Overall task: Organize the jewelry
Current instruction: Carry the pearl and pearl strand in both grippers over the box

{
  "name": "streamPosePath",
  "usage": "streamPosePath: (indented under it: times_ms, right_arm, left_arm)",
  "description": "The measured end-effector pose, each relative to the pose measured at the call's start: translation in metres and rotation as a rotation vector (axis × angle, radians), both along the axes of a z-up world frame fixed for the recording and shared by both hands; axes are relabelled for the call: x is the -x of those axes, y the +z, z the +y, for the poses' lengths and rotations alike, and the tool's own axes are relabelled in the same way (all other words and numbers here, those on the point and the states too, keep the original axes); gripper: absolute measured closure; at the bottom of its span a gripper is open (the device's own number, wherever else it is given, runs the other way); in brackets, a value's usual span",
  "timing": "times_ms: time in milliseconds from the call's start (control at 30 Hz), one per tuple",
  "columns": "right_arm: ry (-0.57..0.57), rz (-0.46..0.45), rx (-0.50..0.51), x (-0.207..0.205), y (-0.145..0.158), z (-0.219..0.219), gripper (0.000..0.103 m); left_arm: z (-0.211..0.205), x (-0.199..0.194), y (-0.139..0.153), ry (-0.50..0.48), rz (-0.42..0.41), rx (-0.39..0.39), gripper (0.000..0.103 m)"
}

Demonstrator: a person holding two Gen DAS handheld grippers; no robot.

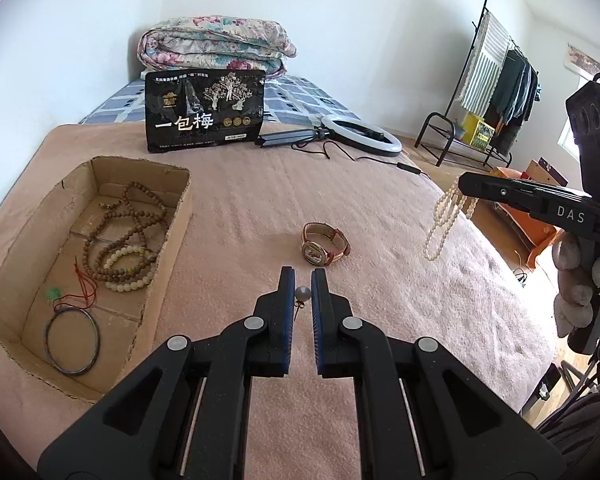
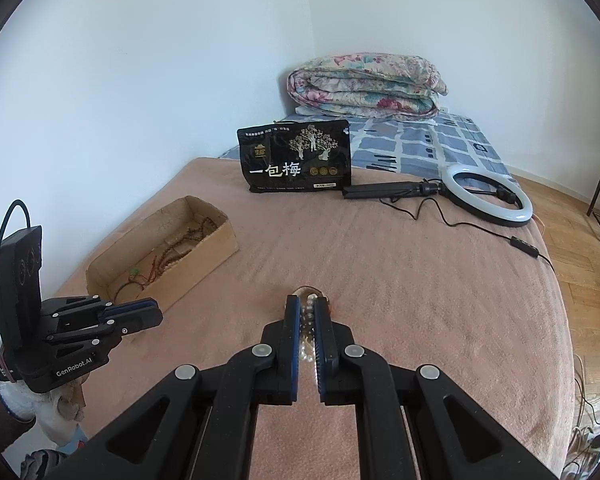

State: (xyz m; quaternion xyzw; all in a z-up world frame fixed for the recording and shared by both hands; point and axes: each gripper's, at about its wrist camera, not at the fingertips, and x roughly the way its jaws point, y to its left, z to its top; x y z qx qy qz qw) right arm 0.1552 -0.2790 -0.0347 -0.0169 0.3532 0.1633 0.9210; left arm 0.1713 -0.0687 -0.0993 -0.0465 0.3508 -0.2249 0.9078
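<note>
A cardboard box (image 1: 172, 216) lies on the pink blanket at the left and holds brown bead strands (image 1: 140, 216), pale bead bracelets, a dark bangle (image 1: 73, 342) and a green pendant on red cord. My left gripper (image 1: 303, 276) is narrowly open over the blanket, with a small grey-bead earring (image 1: 302, 294) between its fingers. A wristwatch (image 1: 324, 245) lies just beyond it. My right gripper (image 2: 307, 306) is shut on a white pearl necklace (image 1: 444, 220), which hangs above the blanket's right side. The box (image 2: 204, 256) also shows in the right wrist view.
A black snack bag (image 1: 204, 110) stands at the back of the bed. A ring light (image 1: 362, 134) with stand and cable lies to the right of it. A folded floral quilt (image 1: 216, 44) sits behind. A clothes rack (image 1: 496, 80) stands on the floor at the right.
</note>
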Motion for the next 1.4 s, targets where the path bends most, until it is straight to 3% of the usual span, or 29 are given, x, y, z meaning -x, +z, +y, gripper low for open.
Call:
streamPosePath:
  times_ms: [867,1400]
  right_arm:
    - [0.21,-0.052,-0.024,-0.027,0.029,0.127,0.099]
    - [0.303,0.009,-0.034,-0.052,0.009,0.2,0.099]
  left_arm:
    - [0.12,-0.003,0.021,0.214,-0.055,-0.03,0.097]
    - [0.173,-0.009,0.004,0.307,-0.02,-0.046,0.097]
